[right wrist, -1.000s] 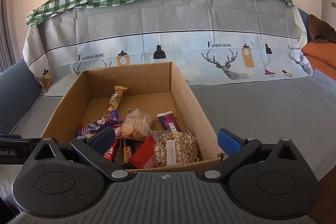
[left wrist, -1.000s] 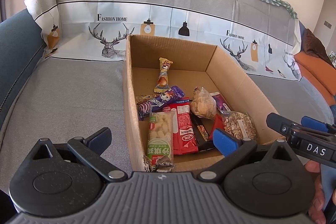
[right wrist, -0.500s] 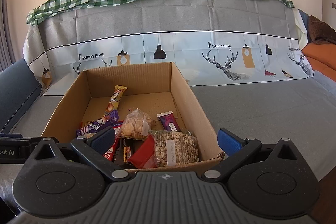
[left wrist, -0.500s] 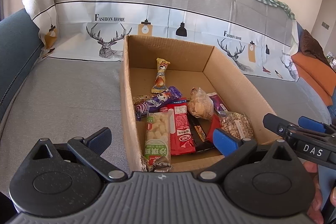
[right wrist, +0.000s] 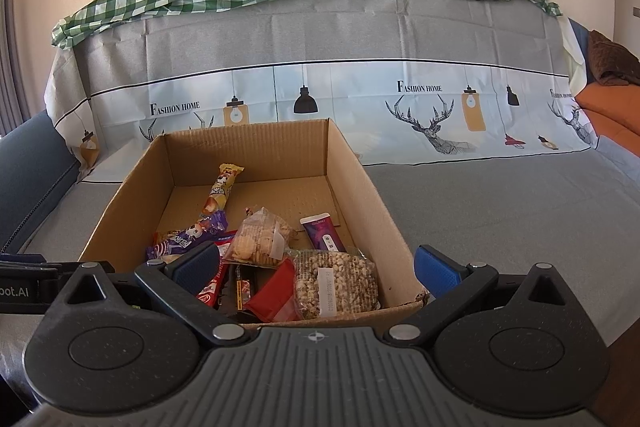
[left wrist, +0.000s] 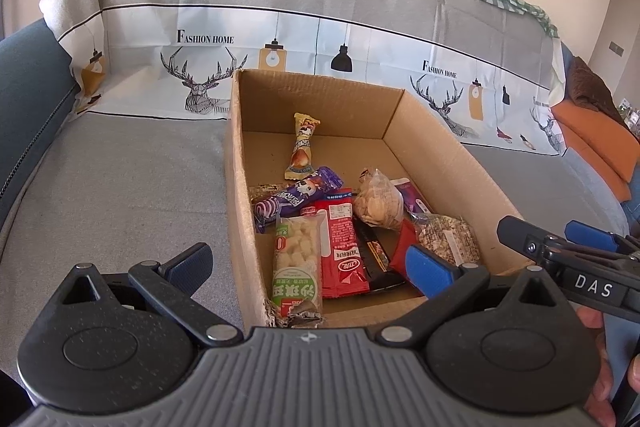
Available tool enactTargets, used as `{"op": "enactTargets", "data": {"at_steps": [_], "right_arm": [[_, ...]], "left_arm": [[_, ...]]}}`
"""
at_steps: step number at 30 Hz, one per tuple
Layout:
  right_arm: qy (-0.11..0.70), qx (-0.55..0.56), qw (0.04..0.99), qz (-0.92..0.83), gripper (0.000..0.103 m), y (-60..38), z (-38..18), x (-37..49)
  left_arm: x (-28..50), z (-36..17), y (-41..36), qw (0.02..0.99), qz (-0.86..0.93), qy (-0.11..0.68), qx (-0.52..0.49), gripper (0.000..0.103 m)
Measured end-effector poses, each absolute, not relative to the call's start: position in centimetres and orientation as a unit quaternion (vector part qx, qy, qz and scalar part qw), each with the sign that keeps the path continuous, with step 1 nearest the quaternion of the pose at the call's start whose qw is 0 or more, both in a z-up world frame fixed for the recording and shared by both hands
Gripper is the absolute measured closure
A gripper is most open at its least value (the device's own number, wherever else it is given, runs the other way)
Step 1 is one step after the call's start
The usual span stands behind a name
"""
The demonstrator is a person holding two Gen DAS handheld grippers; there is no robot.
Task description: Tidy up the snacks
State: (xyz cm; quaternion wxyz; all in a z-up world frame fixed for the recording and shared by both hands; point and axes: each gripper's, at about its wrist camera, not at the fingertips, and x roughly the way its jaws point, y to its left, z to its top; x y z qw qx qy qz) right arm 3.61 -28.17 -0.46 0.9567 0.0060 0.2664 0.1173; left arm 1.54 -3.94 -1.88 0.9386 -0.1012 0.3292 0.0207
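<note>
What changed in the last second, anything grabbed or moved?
Nothing was grabbed or released. The left gripper drifted slightly, so the cardboard box sits a little left in its view. The right gripper stayed put; both stay open and empty. Snacks such as the green-label packet lie unchanged.

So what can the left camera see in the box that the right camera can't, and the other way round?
Only the left wrist view shows the whole green-and-white puffed snack pack, the long red packet, and the other gripper with a hand. Only the right wrist view shows the white label on the bag of grains. Both show the cardboard box, the yellow bar, the purple wrapper and the clear bag of biscuits.
</note>
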Motion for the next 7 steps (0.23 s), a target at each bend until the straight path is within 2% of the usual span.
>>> {"op": "enactTargets", "data": {"at_steps": [7], "right_arm": [[0.266, 0.008, 0.957, 0.117, 0.001, -28.26, -0.45, 3.66]], "left_arm": [[1.34, -1.69, -4.06, 0.942, 0.014, 0.320, -0.094, 0.000]]}}
